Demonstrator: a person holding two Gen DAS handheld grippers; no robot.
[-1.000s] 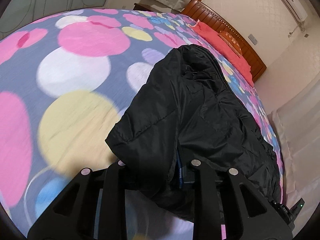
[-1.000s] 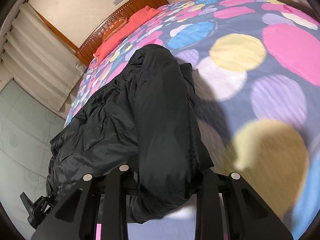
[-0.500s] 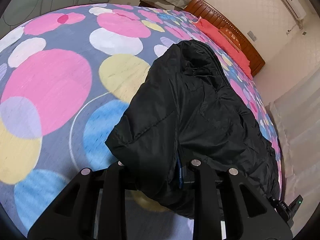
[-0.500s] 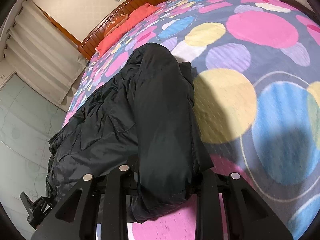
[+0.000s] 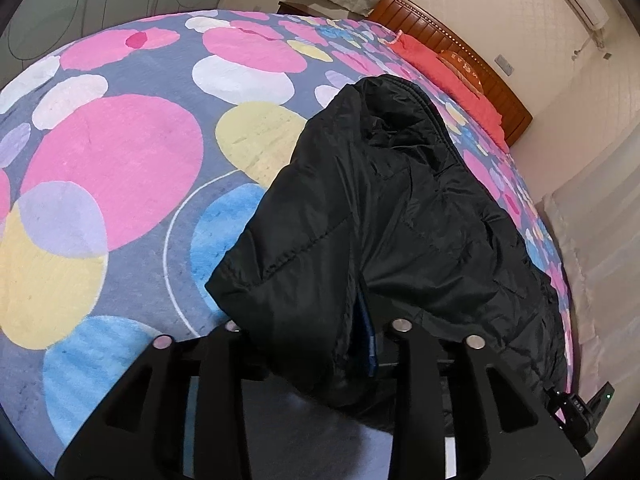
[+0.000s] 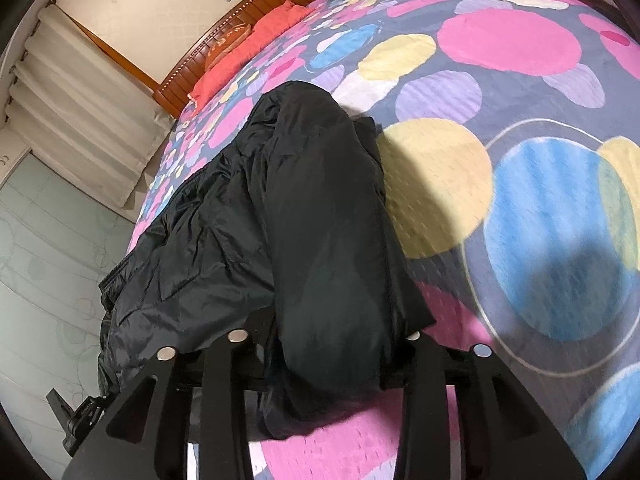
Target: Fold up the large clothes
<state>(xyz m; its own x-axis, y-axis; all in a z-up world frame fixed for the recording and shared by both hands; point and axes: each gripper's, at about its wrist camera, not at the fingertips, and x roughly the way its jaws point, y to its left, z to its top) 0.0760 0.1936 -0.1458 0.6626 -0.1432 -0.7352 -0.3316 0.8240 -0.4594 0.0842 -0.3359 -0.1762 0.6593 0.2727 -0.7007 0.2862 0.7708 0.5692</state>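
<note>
Spotted bedspread shifted; black jacket bunched.

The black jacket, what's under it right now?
The jacket lies on the spotted blanket, which shows all around it. Its near end drapes into both tools. Whatever lies beneath the jacket itself is covered.

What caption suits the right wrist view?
Right gripper clamps a black jacket above the spotted bedspread.
</note>
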